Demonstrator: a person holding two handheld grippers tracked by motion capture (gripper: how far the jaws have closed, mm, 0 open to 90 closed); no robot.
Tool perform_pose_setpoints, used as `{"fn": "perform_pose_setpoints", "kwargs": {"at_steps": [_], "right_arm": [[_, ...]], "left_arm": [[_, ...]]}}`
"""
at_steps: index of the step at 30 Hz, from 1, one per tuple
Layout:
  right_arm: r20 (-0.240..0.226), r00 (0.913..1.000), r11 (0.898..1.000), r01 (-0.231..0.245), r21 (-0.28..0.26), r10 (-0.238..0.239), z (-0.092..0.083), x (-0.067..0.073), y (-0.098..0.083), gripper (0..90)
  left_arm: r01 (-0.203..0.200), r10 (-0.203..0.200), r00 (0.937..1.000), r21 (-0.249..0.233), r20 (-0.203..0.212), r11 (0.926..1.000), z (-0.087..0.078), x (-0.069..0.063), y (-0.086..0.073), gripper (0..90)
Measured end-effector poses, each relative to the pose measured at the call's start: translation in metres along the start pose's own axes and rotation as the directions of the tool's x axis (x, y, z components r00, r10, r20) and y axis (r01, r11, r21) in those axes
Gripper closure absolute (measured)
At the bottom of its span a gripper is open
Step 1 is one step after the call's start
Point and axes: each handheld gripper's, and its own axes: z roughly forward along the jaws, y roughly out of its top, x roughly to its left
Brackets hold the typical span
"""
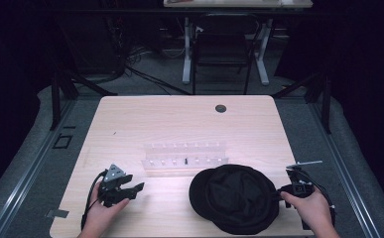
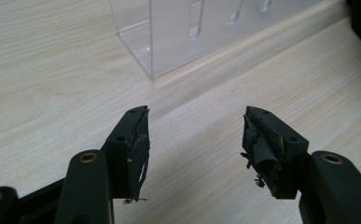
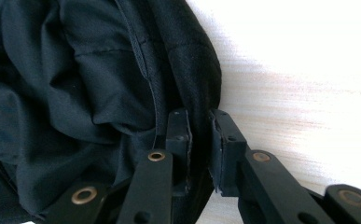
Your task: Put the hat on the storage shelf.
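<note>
No brand, label or writing can be read on anything here.

A black cap point(image 1: 236, 198) lies upside down on the table point(image 1: 130, 124), close to its near edge and toward the near right corner. Just beyond it, about mid-table, stands a clear rack point(image 1: 184, 157) with two rows of small pegs.

The high view gives the whole layout: the left gripper point(image 1: 132, 191) rests low near the near left corner, well apart from the cap, and the right gripper point(image 1: 277, 195) sits at the cap's right rim, held by a hand point(image 1: 311, 210) coming in from the near edge. Past the far edge it also shows a dark chair point(image 1: 224, 47) and the white legs of another desk.

The left gripper view shows what the high view cannot: worn, frayed padding on the fingertips point(image 2: 138, 140), and the rack's corner point(image 2: 178, 32) ahead of them. Its jaws stand wide apart with bare wood between them, gripping nothing.

The right gripper view brings the cap's lining, seams and rim point(image 3: 197, 70) up close. The jaws there are only narrowly parted, with the cap's rim running between them; the gap looks slightly wider than the fabric, so the pads appear not to press on it.
</note>
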Motion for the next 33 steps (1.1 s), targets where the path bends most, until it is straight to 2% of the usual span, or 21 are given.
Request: {"fn": "perform_pose_setpoints", "kwargs": {"at_steps": [3, 5, 6, 7, 8, 12, 13, 14, 15, 22, 26, 27, 33], "right_arm": [[-0.002, 1.0000, 1.000, -0.010, 0.008, 0.010, 0.002, 0.000, 0.001, 78.7], [-0.003, 1.0000, 0.999, -0.002, 0.035, 0.002, 0.002, -0.001, 0.002, 79.1], [-0.018, 0.9995, 1.000, -0.026, 0.012, 0.026, 0.004, -0.002, 0.001, 79.3], [-0.018, 0.9998, 0.999, -0.009, 0.044, 0.010, 0.003, -0.003, 0.003, 79.4], [-0.022, 0.9994, 1.000, -0.025, 0.018, 0.026, 0.006, -0.003, 0.002, 79.5], [-0.028, 0.9995, 0.998, -0.012, 0.064, 0.014, 0.006, -0.005, 0.005, 81.3], [-0.031, 0.9990, 0.998, -0.031, 0.049, 0.033, 0.008, -0.004, 0.005, 82.5], [-0.031, 0.9990, 0.998, -0.031, 0.049, 0.033, 0.008, -0.004, 0.005, 82.5], [-0.027, 0.9995, 0.997, -0.014, 0.074, 0.016, 0.007, -0.005, 0.006, 83.4], [-0.047, 0.9986, 0.995, -0.018, 0.096, 0.022, 0.006, -0.005, 0.009, 86.3], [-0.061, 0.9975, 0.995, -0.029, 0.096, 0.035, 0.006, -0.006, 0.010, 87.1], [-0.078, 0.9961, 0.994, -0.032, 0.106, 0.041, 0.004, -0.008, 0.010, 87.4], [-0.097, 0.9937, 0.995, -0.048, 0.083, 0.056, -0.002, -0.006, 0.011, 87.8]], "left_arm": [[0.004, -0.004, 1.0000, -0.001, 0.000, 1.0000, 0.000, 0.000, 0.000, 41.3], [0.003, -0.003, 1.0000, 0.000, 0.000, 1.0000, 0.000, 0.000, 0.000, 41.3], [0.003, -0.003, 1.0000, 0.000, 0.000, 1.0000, 0.000, 0.000, 0.000, 41.3], [0.003, -0.003, 1.0000, 0.001, -0.001, 1.0000, 0.000, 0.000, 0.000, 41.3], [0.003, -0.003, 1.0000, 0.000, -0.002, 1.0000, 0.000, 0.000, 0.000, 41.3], [0.003, -0.003, 1.0000, 0.000, -0.003, 1.0000, 0.000, 0.000, 0.000, 41.3], [0.004, -0.004, 1.0000, 0.000, -0.004, 1.0000, 0.001, 0.000, 0.000, 41.3], [0.004, -0.004, 1.0000, 0.000, -0.003, 1.0000, 0.001, 0.000, 0.000, 41.3], [0.003, -0.003, 1.0000, 0.001, -0.003, 1.0000, 0.001, 0.000, 0.000, 41.3], [0.004, -0.004, 1.0000, 0.001, -0.002, 1.0000, 0.001, 0.000, 0.000, 41.3], [0.001, -0.001, 1.0000, -0.002, -0.003, 1.0000, 0.001, 0.000, 0.000, 41.3], [0.004, -0.004, 1.0000, -0.002, -0.003, 1.0000, 0.001, 0.000, 0.000, 41.3], [0.005, -0.005, 1.0000, -0.001, -0.003, 1.0000, 0.002, 0.000, 0.000, 41.3]]}}
